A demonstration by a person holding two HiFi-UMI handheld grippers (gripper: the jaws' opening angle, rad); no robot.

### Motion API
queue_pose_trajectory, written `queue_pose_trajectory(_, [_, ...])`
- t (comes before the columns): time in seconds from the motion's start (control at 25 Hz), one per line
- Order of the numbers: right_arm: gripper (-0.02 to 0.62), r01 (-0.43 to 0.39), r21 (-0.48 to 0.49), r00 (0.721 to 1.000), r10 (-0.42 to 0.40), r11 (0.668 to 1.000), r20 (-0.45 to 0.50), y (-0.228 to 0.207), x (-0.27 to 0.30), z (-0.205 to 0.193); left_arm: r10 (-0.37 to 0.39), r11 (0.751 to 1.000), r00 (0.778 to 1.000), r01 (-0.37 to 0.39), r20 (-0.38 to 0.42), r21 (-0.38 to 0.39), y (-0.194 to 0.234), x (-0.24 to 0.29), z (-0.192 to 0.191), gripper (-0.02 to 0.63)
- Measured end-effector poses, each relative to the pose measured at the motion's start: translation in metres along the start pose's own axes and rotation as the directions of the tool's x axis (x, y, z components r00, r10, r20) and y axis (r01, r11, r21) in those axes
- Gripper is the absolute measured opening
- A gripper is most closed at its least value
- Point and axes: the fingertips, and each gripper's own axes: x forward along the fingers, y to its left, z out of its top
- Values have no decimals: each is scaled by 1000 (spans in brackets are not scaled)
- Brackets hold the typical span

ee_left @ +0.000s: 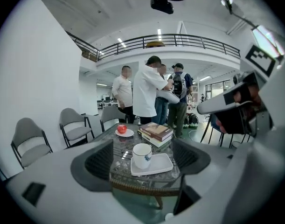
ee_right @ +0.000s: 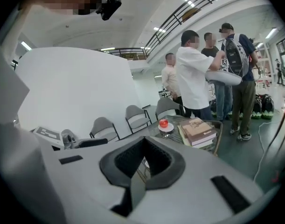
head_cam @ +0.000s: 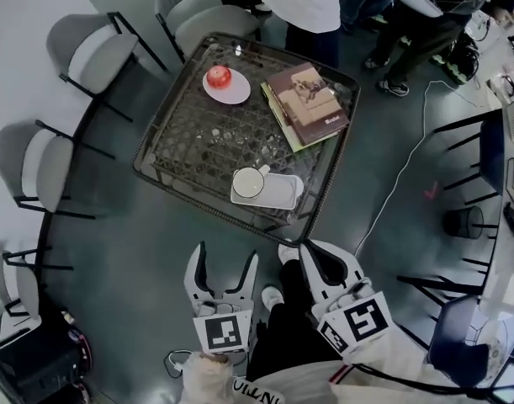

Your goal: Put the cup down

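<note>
**A:** Where are the tools?

**B:** Both hang short of the tray (head_cam: 280,194), off the tabletop (head_cam: 189,137). The left tool (head_cam: 227,255) has its jaws wide apart and holds nothing. The right tool (head_cam: 331,263) is also parted and empty.

**A:** And the cup (head_cam: 248,182)?

**B:** It stands upright on the tray's left end. It looks ceramic — stiff, fairly light, slick and easy to chip. I'd pinch one wall at the rim, gently.

**A:** What's beyond the tray?

**B:** Books (head_cam: 309,103) — then an apple (head_cam: 219,77).
</note>
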Motion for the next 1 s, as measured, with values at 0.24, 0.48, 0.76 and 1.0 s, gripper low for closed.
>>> queue_pose_trajectory(0.24, [6, -10, -33, 998, 12, 999, 66, 45, -52, 27, 18, 999, 1000, -18, 3, 29, -6, -74, 26, 356])
queue_pose_trajectory(0.48, [6, -21, -73, 994, 28, 997, 103, 84, -95, 48, -5, 999, 999, 3, 38, 48, -16, -127, 60, 304])
queue_pose_trajectory(0.76, [6, -57, -127, 986, 75, 990, 150, 128, -133, 77, 1, 999, 995, -6, 104, 46, -21, -186, 94, 175])
queue_pose_trajectory(1.0, [6, -76, -141, 985, 96, 987, 143, 156, -160, 77, 33, 999, 995, -32, 90, -11, -19, -212, 102, 91])
